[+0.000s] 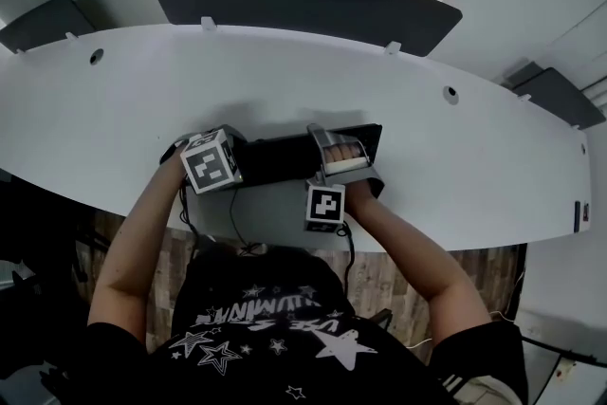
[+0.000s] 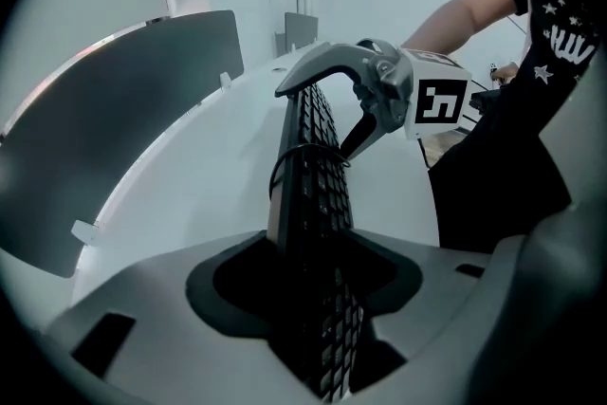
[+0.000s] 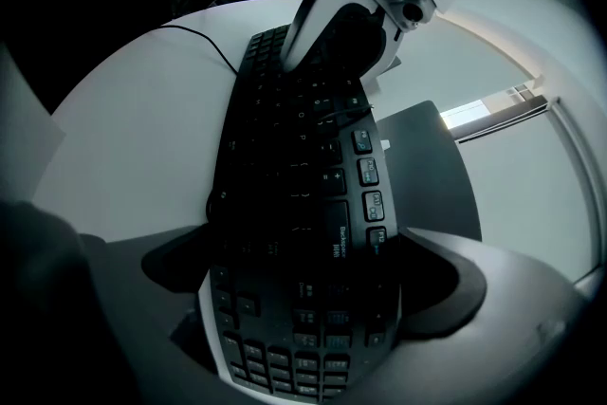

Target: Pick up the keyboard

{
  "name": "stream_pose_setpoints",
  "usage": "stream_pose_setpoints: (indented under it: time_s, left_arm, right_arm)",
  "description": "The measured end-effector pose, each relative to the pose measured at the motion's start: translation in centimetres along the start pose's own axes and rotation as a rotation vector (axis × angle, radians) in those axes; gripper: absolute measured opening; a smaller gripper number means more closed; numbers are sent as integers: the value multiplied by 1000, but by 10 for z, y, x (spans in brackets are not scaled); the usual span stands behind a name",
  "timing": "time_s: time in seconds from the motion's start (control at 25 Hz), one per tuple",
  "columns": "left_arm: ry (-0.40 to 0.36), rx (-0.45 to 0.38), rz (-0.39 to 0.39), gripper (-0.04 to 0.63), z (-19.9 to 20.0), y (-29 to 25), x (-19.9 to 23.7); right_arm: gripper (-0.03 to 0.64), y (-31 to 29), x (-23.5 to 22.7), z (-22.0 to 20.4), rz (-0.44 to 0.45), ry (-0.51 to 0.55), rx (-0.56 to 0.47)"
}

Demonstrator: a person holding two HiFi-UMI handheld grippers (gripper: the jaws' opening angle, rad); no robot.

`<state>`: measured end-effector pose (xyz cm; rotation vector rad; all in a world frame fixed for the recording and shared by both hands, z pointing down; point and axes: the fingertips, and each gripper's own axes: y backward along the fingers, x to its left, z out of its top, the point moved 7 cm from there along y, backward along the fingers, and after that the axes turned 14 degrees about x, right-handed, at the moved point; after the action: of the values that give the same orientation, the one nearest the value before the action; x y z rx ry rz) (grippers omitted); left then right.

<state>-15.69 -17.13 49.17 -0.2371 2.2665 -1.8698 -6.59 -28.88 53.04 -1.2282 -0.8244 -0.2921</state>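
Observation:
A black keyboard (image 1: pixel 285 158) lies along the near edge of the white table (image 1: pixel 427 128), with a gripper at each end. My left gripper (image 1: pixel 248 152) is at its left end. In the left gripper view the keyboard (image 2: pixel 318 175) runs edge-on into the slot of that gripper (image 2: pixel 318 299), with dark gaps on both sides, so the jaws stand open around it. My right gripper (image 1: pixel 343 152) clasps the right end, one white finger over the top. In the right gripper view the key face (image 3: pixel 303 204) fills the space between the jaws (image 3: pixel 303 299).
A dark divider panel (image 1: pixel 303 0) stands along the table's far edge, with smaller panels at the left (image 1: pixel 47 22) and right (image 1: pixel 560 95). The keyboard's thin cable (image 1: pixel 232 223) drops over the front edge towards the person. Bare table stretches behind and beside the keyboard.

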Motion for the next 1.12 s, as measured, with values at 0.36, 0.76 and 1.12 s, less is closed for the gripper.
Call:
stream_pose_setpoints:
  time_s: [0.36,0.76,1.12]
  left_arm:
    - [121,89,-102,185,-6,-3,-11]
    - [277,54,-261,104,-11,3,-33]
    - [263,17,-311,80,-25,10,-38]
  right_arm:
    - [577,3,1,-1,-36,37,-51]
    - [577,5,10,-6,-140,84,-78]
    - [577,17,12,9,-211,34,-30]
